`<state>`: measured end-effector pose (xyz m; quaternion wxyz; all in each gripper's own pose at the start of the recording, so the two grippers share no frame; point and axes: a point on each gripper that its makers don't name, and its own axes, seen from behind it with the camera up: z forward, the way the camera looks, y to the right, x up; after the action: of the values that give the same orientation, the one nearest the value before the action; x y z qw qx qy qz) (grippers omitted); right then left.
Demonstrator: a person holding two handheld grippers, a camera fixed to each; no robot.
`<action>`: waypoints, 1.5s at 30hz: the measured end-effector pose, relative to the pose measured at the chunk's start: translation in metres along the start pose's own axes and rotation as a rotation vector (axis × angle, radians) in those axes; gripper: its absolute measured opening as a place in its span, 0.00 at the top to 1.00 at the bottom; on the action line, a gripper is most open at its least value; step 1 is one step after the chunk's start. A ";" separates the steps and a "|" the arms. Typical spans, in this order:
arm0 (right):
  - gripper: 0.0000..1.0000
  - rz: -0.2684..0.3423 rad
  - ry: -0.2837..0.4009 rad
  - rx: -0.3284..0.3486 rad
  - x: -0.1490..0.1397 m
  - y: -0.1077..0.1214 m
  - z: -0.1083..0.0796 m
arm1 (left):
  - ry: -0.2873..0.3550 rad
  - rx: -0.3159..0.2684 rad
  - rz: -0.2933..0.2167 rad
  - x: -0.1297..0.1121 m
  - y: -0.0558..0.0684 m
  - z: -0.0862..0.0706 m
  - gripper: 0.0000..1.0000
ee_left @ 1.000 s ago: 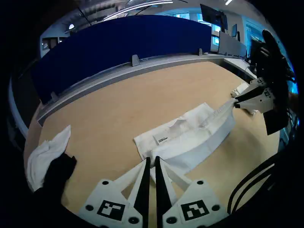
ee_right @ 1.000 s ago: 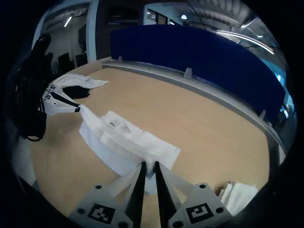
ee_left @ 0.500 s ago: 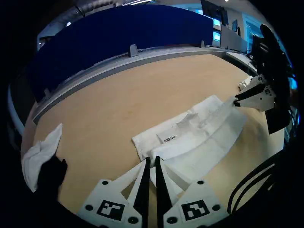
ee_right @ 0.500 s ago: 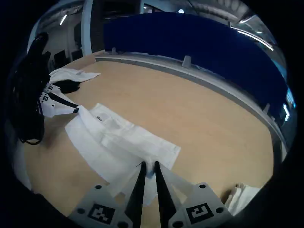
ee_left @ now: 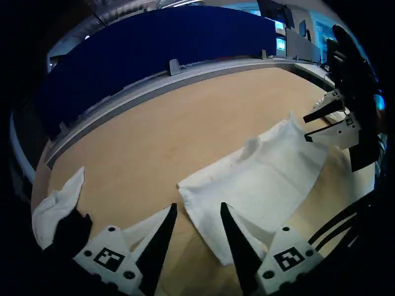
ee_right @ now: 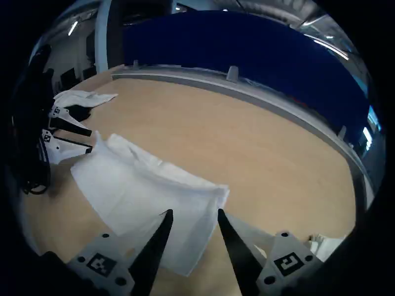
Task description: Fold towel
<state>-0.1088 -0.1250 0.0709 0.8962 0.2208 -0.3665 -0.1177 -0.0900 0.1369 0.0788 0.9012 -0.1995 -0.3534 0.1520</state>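
Note:
A white towel point(ee_left: 256, 180) lies folded over on the wooden desk point(ee_left: 163, 123), its near edge a little rumpled. In the left gripper view my left gripper point(ee_left: 197, 207) stands open just short of the towel's near corner, with nothing between its fingers. Across the towel, the right gripper point(ee_left: 305, 129) is open too, its tips beside the far corner. The right gripper view shows the same towel point(ee_right: 143, 190) in front of my open right gripper point(ee_right: 194, 213), with the left gripper point(ee_right: 91, 140) open at the towel's far end.
A blue divider panel point(ee_left: 148, 49) on a grey rail runs along the desk's far edge. A crumpled white cloth point(ee_left: 54, 202) and a dark item point(ee_left: 69, 229) lie at the left. Another white cloth point(ee_right: 323, 242) sits by the right gripper. A person's dark sleeve point(ee_left: 358, 84) holds the right gripper.
Both grippers have opened and let go of the towel. The lifted edge has dropped over the rest, and the towel now lies flat in a wider folded sheet.

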 end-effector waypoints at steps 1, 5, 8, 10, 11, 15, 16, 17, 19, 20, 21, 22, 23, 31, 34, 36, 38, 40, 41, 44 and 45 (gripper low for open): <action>0.13 0.001 0.002 -0.003 0.000 0.001 -0.001 | 0.003 -0.003 -0.002 0.000 0.000 -0.001 0.30; 0.06 0.002 -0.003 -0.001 -0.002 0.002 -0.005 | 0.004 -0.020 -0.025 -0.002 0.002 -0.007 0.14; 0.02 0.004 -0.009 0.000 -0.006 0.003 -0.007 | -0.012 -0.045 -0.050 -0.007 0.006 -0.009 0.13; 0.02 0.009 -0.010 0.001 -0.007 0.003 -0.009 | -0.020 -0.051 -0.064 -0.009 0.006 -0.010 0.13; 0.02 0.011 -0.010 0.002 -0.008 0.003 -0.010 | -0.023 -0.053 -0.071 -0.010 0.006 -0.010 0.13; 0.01 0.023 -0.012 0.003 -0.011 0.004 -0.015 | -0.026 -0.049 -0.081 -0.013 0.004 -0.013 0.13; 0.01 0.024 -0.012 0.003 -0.012 0.004 -0.016 | -0.027 -0.049 -0.081 -0.013 0.004 -0.014 0.13; 0.02 0.026 -0.012 0.003 -0.013 0.005 -0.017 | -0.027 -0.048 -0.082 -0.014 0.004 -0.015 0.13; 0.02 0.027 -0.015 0.004 -0.016 0.004 -0.020 | -0.027 -0.048 -0.082 -0.015 0.004 -0.017 0.13; 0.02 0.027 -0.016 0.005 -0.017 0.004 -0.021 | -0.028 -0.047 -0.082 -0.015 0.005 -0.019 0.13; 0.02 0.028 -0.018 0.006 -0.019 0.004 -0.023 | -0.029 -0.046 -0.083 -0.017 0.005 -0.021 0.13; 0.02 0.028 -0.019 0.007 -0.021 0.004 -0.025 | -0.030 -0.044 -0.083 -0.018 0.005 -0.022 0.13; 0.02 0.028 -0.020 0.008 -0.022 0.003 -0.027 | -0.031 -0.042 -0.084 -0.019 0.005 -0.024 0.13; 0.02 0.026 -0.039 0.020 -0.042 -0.003 -0.041 | -0.059 -0.040 -0.115 -0.041 0.014 -0.044 0.13; 0.02 0.024 -0.046 0.025 -0.050 -0.004 -0.047 | -0.071 -0.044 -0.133 -0.052 0.019 -0.054 0.13; 0.02 0.023 -0.050 0.026 -0.054 -0.005 -0.051 | -0.077 -0.043 -0.144 -0.059 0.022 -0.060 0.13; 0.02 0.021 -0.053 0.025 -0.059 -0.005 -0.053 | -0.083 -0.037 -0.153 -0.066 0.024 -0.066 0.13; 0.02 0.022 -0.054 0.025 -0.061 -0.004 -0.055 | -0.087 -0.032 -0.165 -0.072 0.026 -0.070 0.13; 0.02 0.023 -0.054 0.026 -0.062 -0.004 -0.055 | -0.088 -0.030 -0.170 -0.075 0.027 -0.073 0.13; 0.02 0.027 -0.055 0.028 -0.063 -0.004 -0.056 | -0.092 -0.025 -0.184 -0.080 0.029 -0.077 0.13; 0.02 0.025 -0.055 0.030 -0.063 -0.004 -0.056 | -0.093 -0.022 -0.187 -0.082 0.029 -0.078 0.13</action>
<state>-0.1136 -0.0879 -0.0043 0.8837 0.2264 -0.3954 -0.1069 -0.0966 0.1082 -0.0339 0.8920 -0.1681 -0.4133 0.0724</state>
